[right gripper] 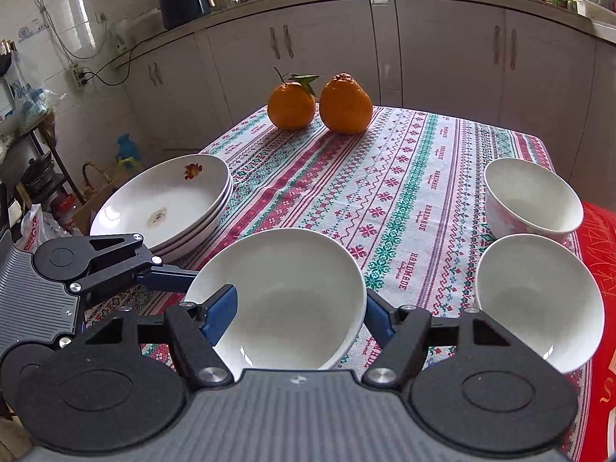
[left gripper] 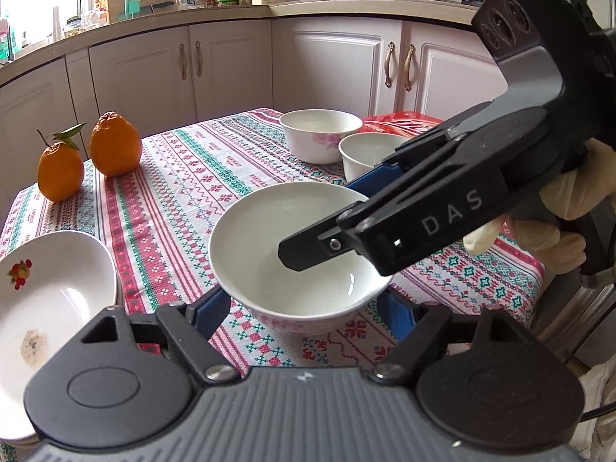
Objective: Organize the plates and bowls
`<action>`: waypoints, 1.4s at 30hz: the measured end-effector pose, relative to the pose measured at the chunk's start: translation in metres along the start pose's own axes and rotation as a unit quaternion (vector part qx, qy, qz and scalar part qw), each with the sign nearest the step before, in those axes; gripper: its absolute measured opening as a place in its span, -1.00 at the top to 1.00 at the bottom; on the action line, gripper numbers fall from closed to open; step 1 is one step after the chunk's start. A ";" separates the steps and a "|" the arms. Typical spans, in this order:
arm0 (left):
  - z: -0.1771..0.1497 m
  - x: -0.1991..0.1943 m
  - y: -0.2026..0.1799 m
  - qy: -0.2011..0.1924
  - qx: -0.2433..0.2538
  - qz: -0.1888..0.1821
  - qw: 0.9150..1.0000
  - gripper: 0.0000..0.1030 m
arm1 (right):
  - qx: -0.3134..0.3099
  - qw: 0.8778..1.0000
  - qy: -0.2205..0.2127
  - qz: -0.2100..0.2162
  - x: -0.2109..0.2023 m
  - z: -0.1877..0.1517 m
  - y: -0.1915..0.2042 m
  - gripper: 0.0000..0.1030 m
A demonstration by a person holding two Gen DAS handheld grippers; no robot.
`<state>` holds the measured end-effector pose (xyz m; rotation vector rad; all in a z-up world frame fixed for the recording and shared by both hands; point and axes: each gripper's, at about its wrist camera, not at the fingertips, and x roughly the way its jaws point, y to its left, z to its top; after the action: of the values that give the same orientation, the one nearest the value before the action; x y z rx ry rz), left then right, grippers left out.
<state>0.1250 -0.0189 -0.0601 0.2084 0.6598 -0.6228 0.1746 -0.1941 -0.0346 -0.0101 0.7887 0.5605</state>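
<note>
Astride the near bowl (right gripper: 292,296), right tongs (right gripper: 300,313) spread; left tongs (left gripper: 304,308) seemingly likewise.

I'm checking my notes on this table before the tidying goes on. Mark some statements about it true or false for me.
1. A leafy orange stands beside a second orange on the tablecloth. True.
2. The plates lie spread out singly. False: they sit in one stack at the table's edge.
3. One finger of the right tool is inside the nearest bowl. True; the other finger is outside its wall.
4. All three bowls are nested together. False: the far bowl and the side bowl stand apart from the nearest bowl, each on its own.
5. The top plate is spotless. False: a brownish stain marks its middle.
</note>
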 end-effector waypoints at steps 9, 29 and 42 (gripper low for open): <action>-0.003 0.002 0.003 -0.010 -0.002 0.005 1.000 -0.76 | -0.002 1.000 0.003 0.001 0.007 0.000 0.002 -0.59; 0.006 -0.024 -0.015 -0.019 0.027 0.004 0.999 -0.94 | -0.021 0.998 -0.054 -0.035 -0.031 -0.001 0.005 -1.00; 0.051 -0.027 -0.034 -0.018 0.069 -0.012 0.997 -0.98 | -0.025 0.985 -0.092 -0.144 -0.081 -0.031 -0.030 -1.00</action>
<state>0.1137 -0.0518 -0.0029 0.3185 0.5853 -0.6940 0.1225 -0.2646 -0.0083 -0.1164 0.5791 0.3008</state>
